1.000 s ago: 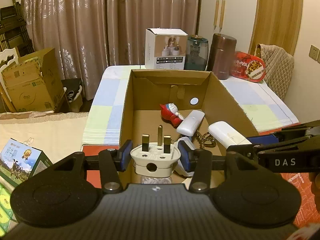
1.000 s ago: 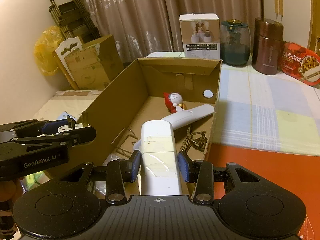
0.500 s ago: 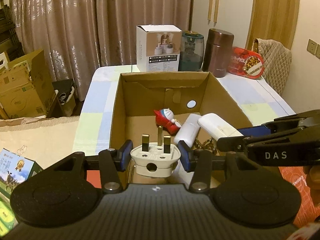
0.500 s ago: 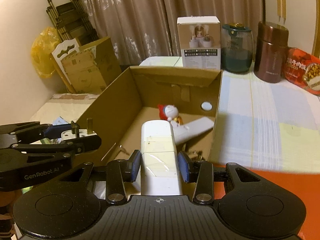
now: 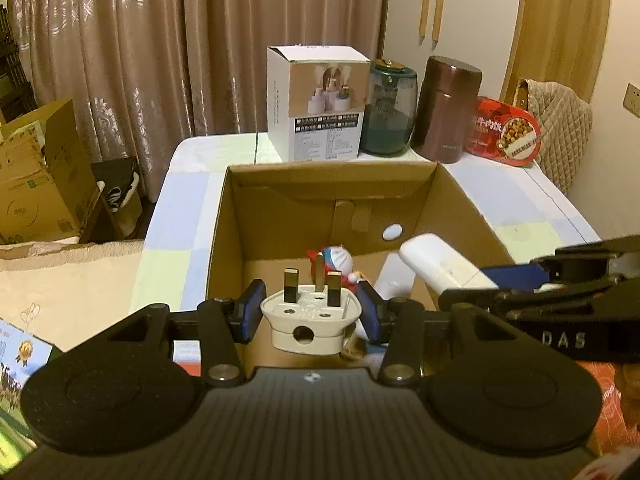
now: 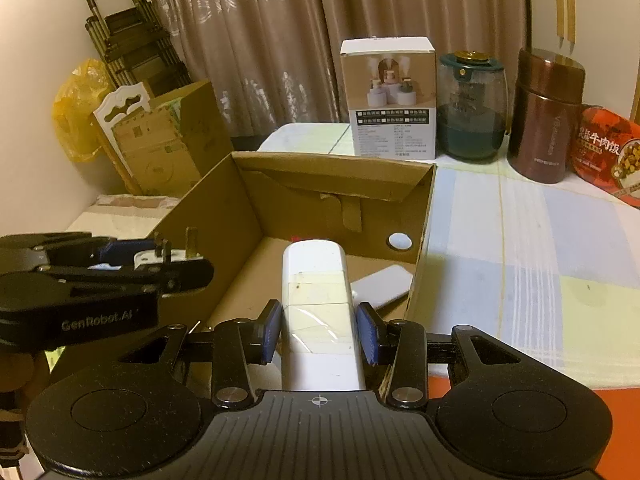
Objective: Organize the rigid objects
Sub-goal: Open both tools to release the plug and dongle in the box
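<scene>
My left gripper is shut on a white three-pin plug, prongs pointing up, held over the near end of an open cardboard box. My right gripper is shut on a long white remote-shaped device, which reaches out over the same box. In the left wrist view that device enters from the right. Inside the box lie a small red and blue toy figure and a flat white device. The left gripper with its plug shows at the left of the right wrist view.
Behind the box on the pastel checked tablecloth stand a white product carton, a dark green jar, a brown flask and a red food tin. Cardboard boxes sit on the floor at left, before curtains.
Both grippers have moved forward toward the box, which now looks larger and nearer. The plug and the white device stay gripped, now further over the box's inside.
</scene>
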Action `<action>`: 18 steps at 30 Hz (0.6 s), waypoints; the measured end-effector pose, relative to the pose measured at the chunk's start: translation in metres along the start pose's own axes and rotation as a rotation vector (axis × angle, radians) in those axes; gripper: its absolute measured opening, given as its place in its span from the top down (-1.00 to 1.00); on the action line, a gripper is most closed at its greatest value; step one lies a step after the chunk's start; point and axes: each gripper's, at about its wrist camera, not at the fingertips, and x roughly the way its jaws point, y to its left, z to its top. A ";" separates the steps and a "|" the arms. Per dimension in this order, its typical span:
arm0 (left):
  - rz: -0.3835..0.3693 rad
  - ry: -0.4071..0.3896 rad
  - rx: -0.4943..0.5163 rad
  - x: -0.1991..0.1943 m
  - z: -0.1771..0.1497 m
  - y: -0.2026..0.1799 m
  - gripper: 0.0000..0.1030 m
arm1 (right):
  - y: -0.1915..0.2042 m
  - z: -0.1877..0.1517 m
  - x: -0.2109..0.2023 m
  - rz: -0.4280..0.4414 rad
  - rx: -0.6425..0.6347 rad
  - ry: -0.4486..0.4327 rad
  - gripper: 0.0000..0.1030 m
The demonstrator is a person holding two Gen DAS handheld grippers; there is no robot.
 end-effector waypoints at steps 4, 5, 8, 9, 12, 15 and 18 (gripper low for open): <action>0.020 -0.022 -0.039 0.007 0.008 0.006 0.00 | -0.003 0.003 0.003 0.004 0.009 -0.005 0.27; 0.020 -0.040 -0.045 0.005 0.010 0.008 0.00 | -0.004 0.004 0.003 0.008 0.011 -0.007 0.27; 0.024 -0.059 -0.058 -0.002 0.011 0.012 0.00 | -0.005 0.003 0.002 0.014 0.007 -0.012 0.27; 0.023 -0.061 -0.060 -0.004 0.010 0.014 0.00 | -0.006 0.003 0.002 0.015 0.007 -0.012 0.27; 0.028 -0.062 -0.065 -0.010 0.008 0.015 0.00 | -0.005 0.003 0.002 0.019 0.008 -0.010 0.27; 0.028 -0.061 -0.071 -0.015 0.004 0.016 0.00 | -0.003 0.003 0.002 0.017 0.008 -0.007 0.27; 0.029 -0.061 -0.071 -0.020 0.002 0.016 0.00 | -0.002 0.002 0.001 0.014 0.012 -0.003 0.27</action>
